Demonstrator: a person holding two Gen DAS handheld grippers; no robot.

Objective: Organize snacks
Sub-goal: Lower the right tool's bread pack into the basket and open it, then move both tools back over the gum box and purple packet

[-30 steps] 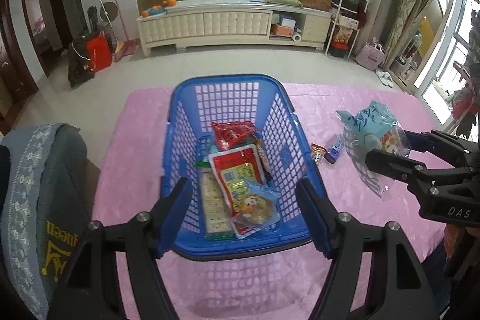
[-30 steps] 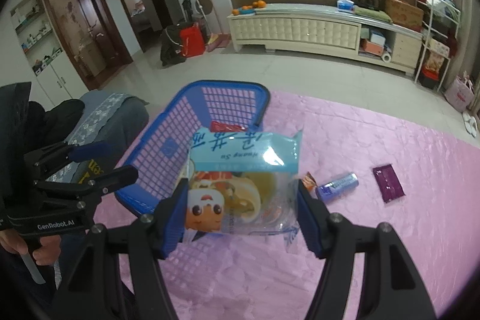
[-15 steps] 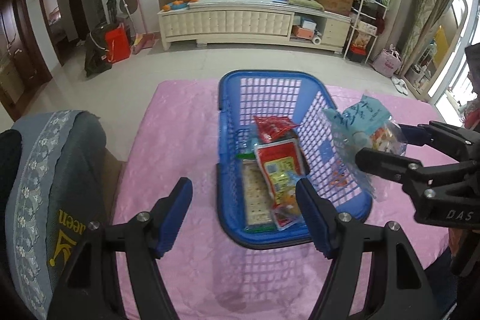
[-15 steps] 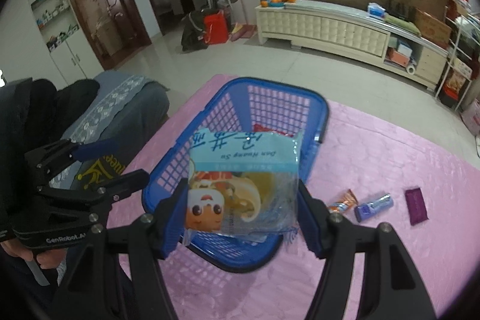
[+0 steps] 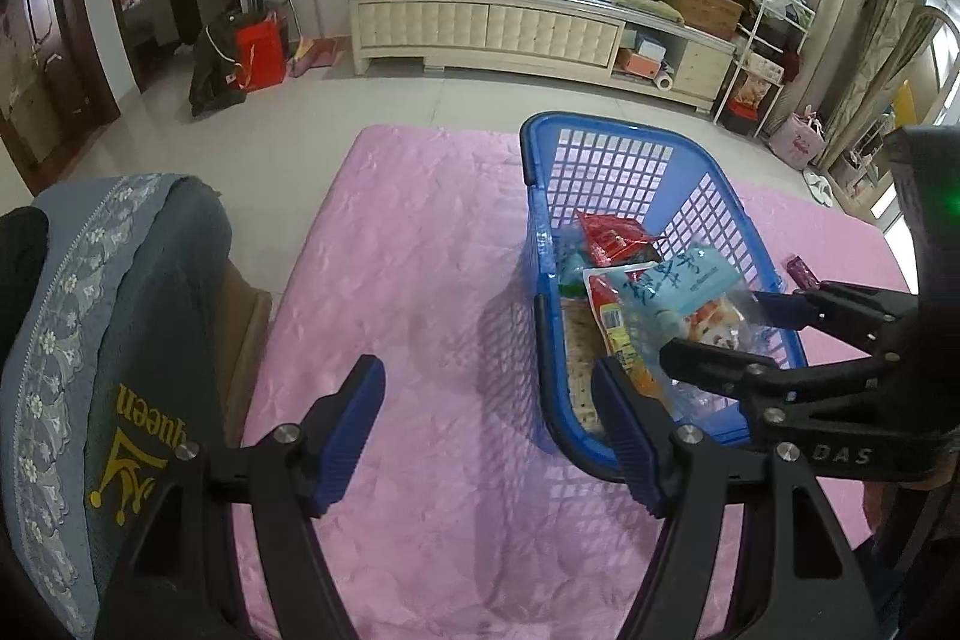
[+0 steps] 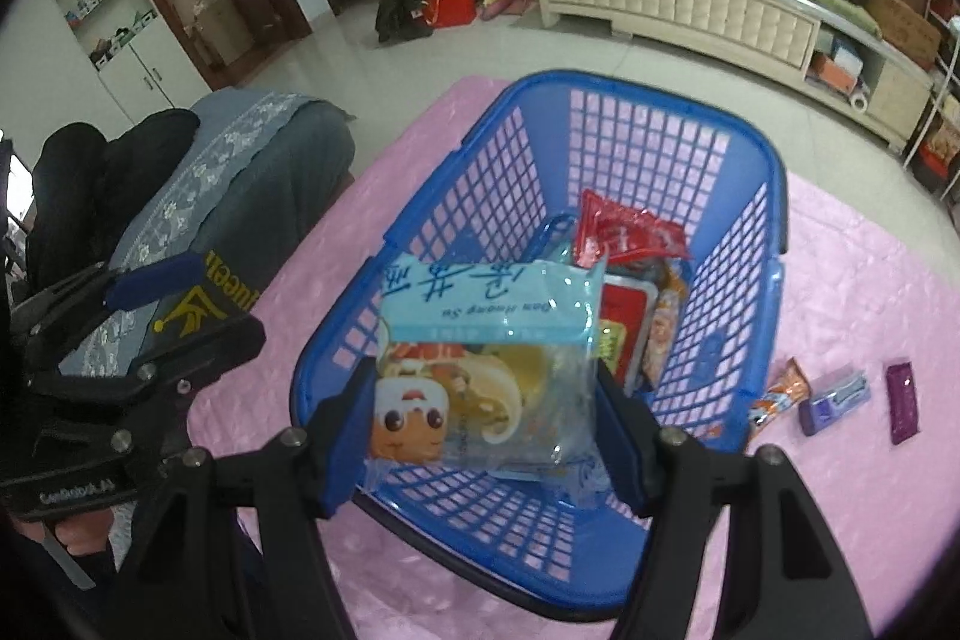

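On the table: a pink quilted cloth (image 5: 432, 292) covers the whole surface, and a blue plastic basket (image 6: 654, 142) with latticed walls stands on it.
Right gripper: the right gripper (image 6: 480, 418) hangs over the near end of the basket, pointing steeply down, its blue pads pressed against both sides of a clear snack bag.
Held snack: the clear snack bag (image 6: 486, 364) has a pale blue band of printed characters across the top and a cartoon face in the lower left corner; it is above the basket's near half, held clear of the packets below.
Same bag, left view: the bag (image 5: 690, 304) shows side-on between the right gripper's black arms, over the basket.
Left gripper: the left gripper (image 5: 486, 430) has its jaws spread apart with nothing between them; only the pink cloth lies under the gap, and its right finger overlaps the basket's near left corner in view.
Inside the basket: a red packet (image 6: 630, 232) lies toward the far end, with a red and yellow packet (image 6: 621, 328) nearer, partly hidden by the held bag.
Beside the basket: on the cloth to its right lie three small snacks in a row, an orange wrapper (image 6: 780, 394), a blue-violet bar (image 6: 834, 400) and a dark purple packet (image 6: 903, 400).
Left of the table: a grey chair cover (image 5: 120, 340) with floral trim and a yellow crown print.
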